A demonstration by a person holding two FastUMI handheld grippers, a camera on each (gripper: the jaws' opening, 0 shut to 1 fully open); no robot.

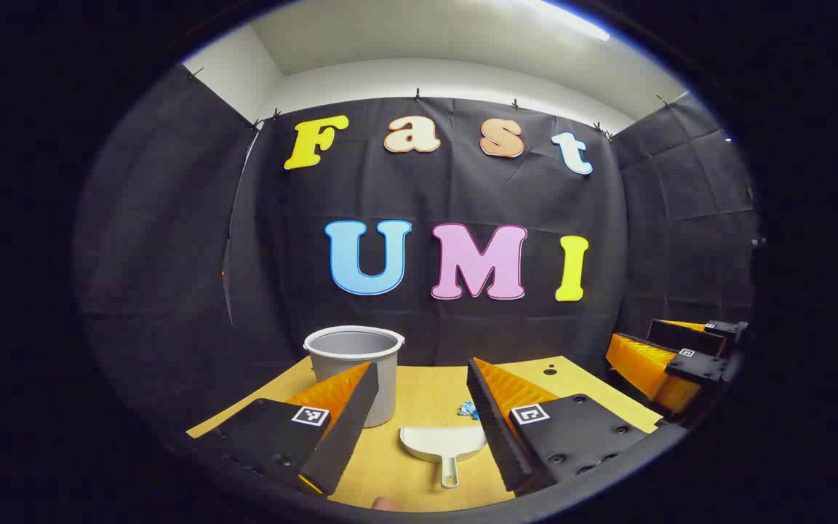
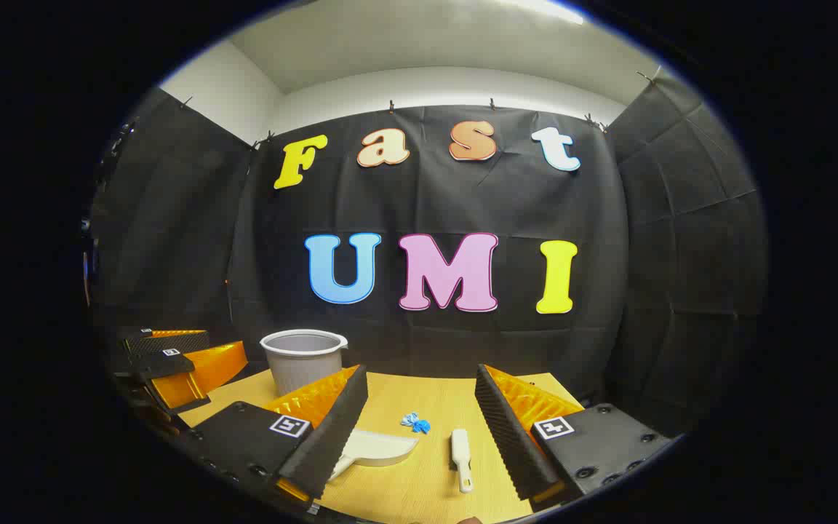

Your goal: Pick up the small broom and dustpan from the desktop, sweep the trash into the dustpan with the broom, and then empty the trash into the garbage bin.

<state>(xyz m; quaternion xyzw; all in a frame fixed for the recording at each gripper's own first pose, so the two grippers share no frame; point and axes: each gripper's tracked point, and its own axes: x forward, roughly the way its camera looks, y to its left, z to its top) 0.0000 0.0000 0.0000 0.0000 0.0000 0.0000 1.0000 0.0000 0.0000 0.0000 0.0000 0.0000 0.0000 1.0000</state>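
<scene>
A white dustpan [image 1: 444,444] lies flat on the wooden desktop [image 1: 426,400], handle toward me, between the fingers of my left gripper [image 1: 419,422], which is open above it. Small blue trash [image 1: 468,410] sits just beyond the pan. In the right gripper view the small white broom [image 2: 461,450] lies between the fingers of my right gripper [image 2: 419,429], also open. There the dustpan [image 2: 375,447] is at its left finger and the blue trash [image 2: 415,423] lies ahead. A grey bin [image 1: 357,367] stands at the back left, also the bin [image 2: 302,360].
The other gripper [image 1: 670,360] hovers at the desk's right edge in the left gripper view; in the right gripper view the other gripper [image 2: 175,364] is at the far left. Black cloth walls close the booth behind and at both sides.
</scene>
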